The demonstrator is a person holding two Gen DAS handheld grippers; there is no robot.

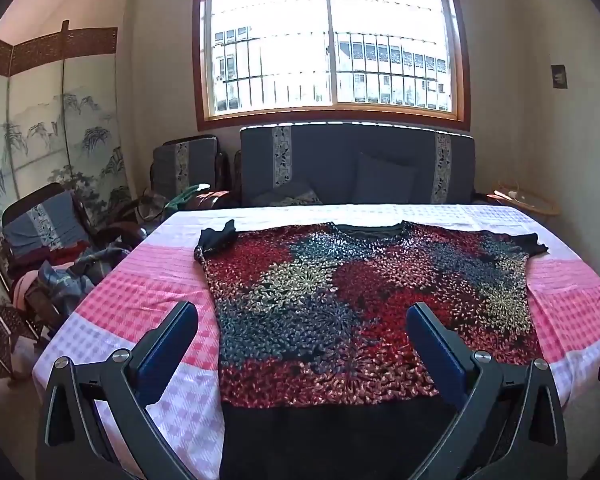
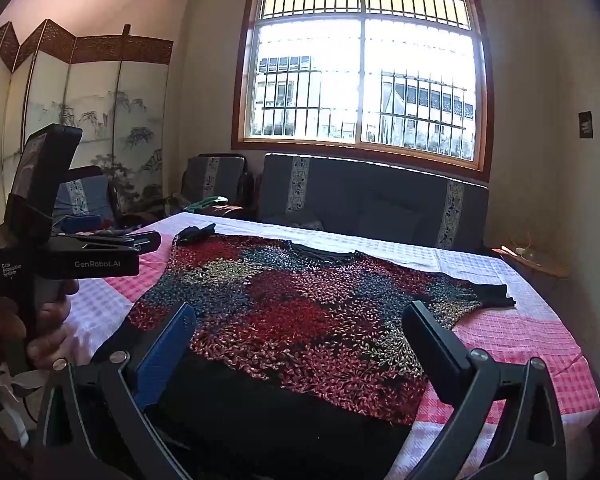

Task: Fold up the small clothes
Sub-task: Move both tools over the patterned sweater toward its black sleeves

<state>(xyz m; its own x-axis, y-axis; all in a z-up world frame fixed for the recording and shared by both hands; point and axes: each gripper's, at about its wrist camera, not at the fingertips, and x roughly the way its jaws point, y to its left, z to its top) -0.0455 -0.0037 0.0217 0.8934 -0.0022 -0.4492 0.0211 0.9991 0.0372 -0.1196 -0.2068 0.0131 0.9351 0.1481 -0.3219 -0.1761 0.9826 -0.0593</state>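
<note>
A big table with a pink and white checked cloth (image 1: 152, 288) held the sparkly red, blue and gold top (image 1: 360, 304), spread flat. Both claws, left gripper (image 1: 302, 322) and right gripper (image 2: 300, 320), hung wide open (empty). One read "GenRobot.AI".

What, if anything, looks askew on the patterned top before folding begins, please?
The left sleeve of the patterned top is flipped up and bunched on the shoulder, while the right sleeve lies flat on the checked tablecloth.

Both grippers are black with blue pads (image 1: 168, 354) and silver screws (image 2: 118, 357). The left gripper (image 2: 100, 254) has white "GenRobot.AI" lettering on its side.
</note>
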